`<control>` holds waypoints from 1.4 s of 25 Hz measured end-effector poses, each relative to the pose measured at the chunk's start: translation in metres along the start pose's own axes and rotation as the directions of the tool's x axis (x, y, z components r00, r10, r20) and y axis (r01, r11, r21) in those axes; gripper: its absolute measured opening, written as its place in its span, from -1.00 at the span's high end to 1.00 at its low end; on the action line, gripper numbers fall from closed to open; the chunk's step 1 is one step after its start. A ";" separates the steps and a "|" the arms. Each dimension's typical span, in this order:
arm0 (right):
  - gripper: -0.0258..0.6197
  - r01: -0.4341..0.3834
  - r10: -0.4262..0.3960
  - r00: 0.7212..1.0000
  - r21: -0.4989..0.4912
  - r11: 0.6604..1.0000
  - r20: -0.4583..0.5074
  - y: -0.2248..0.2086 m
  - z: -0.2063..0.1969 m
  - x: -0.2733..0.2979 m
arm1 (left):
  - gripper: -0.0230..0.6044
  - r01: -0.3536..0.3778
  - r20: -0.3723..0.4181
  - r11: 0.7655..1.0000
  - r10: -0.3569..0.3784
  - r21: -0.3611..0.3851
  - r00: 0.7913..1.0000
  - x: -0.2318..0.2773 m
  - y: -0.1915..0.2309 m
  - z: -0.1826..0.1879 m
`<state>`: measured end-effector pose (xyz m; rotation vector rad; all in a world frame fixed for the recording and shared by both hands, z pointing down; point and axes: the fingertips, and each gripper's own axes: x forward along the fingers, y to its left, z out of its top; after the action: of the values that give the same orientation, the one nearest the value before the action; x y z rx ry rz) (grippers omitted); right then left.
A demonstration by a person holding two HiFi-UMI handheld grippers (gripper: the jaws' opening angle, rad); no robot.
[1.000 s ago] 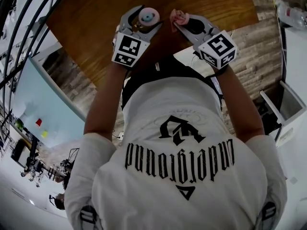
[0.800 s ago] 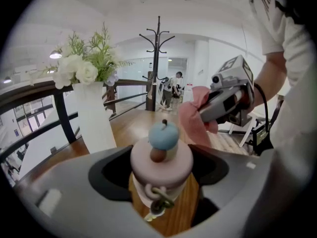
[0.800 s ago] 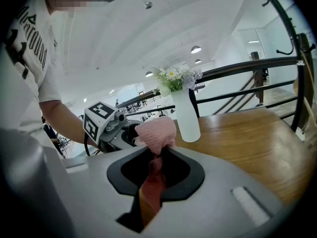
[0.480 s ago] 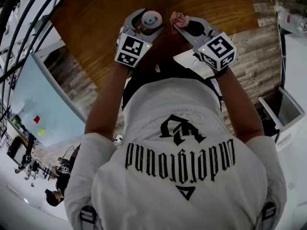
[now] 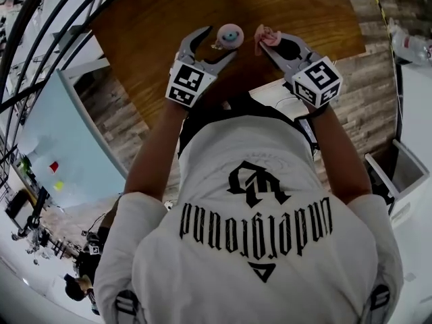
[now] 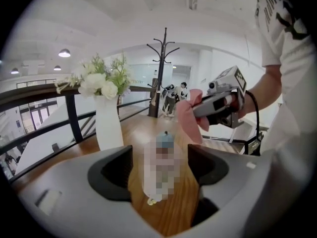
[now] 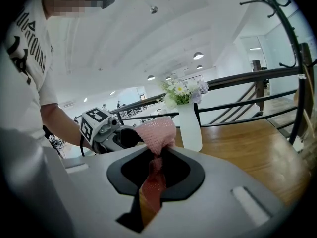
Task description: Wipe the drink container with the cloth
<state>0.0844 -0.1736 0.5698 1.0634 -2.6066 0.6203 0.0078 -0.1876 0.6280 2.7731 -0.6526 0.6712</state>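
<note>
In the right tongs [image 7: 158, 151], pink cloth [image 7: 157, 133]; behind, white vase [image 7: 189, 128] on wooden table [image 7: 247, 152].

Grippers: two, namely left gripper [image 5: 214, 44] and right gripper [image 5: 266, 43]. Marker cubes [image 5: 188, 84]: two, one per gripper. Bottle [image 5: 230, 36]: one. Cloth [image 5: 269, 36]: one. Vase [image 6: 108, 128]: one, with single bunch of flowers [image 6: 101, 81]. Table [image 5: 148, 32]: one. Coat rack [image 6: 165, 63]: one. Ceiling lamps [image 6: 64, 52]: three in left gripper view. Person [image 5: 256, 235] holding grippers: one. Distant figures [image 6: 183, 89] near rack: count unclear.
</note>
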 end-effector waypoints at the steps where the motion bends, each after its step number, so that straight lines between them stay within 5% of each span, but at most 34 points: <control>1: 0.78 0.004 -0.004 1.000 -0.005 1.000 0.004 0.003 0.004 0.000 | -0.30 -0.004 0.010 1.000 0.004 0.001 1.000 -0.008 0.001 0.004; 8: 0.78 0.059 -0.056 0.997 -0.047 0.997 0.059 0.046 0.039 0.003 | -0.07 0.008 0.091 1.000 -0.008 -0.001 0.996 -0.080 0.002 0.029; 17: 0.78 0.159 -0.152 0.982 -0.063 0.985 0.114 0.124 0.051 0.001 | 0.72 0.000 0.161 0.998 -0.009 0.060 0.987 -0.179 -0.007 0.036; 27: 0.78 0.225 -0.213 0.965 -0.067 0.972 0.151 0.201 0.043 -0.021 | 0.77 0.052 0.245 0.997 -0.064 0.053 0.967 -0.254 -0.036 0.039; 35: 0.78 0.187 -0.169 0.965 -0.074 0.980 0.198 0.220 0.042 -0.060 | 0.77 0.039 0.269 0.999 -0.043 0.021 0.962 -0.268 -0.068 0.040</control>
<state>-0.0332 -0.0172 0.4464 1.3698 -2.6268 0.3694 -0.1588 -0.0414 0.4589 2.9112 -0.6394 0.2928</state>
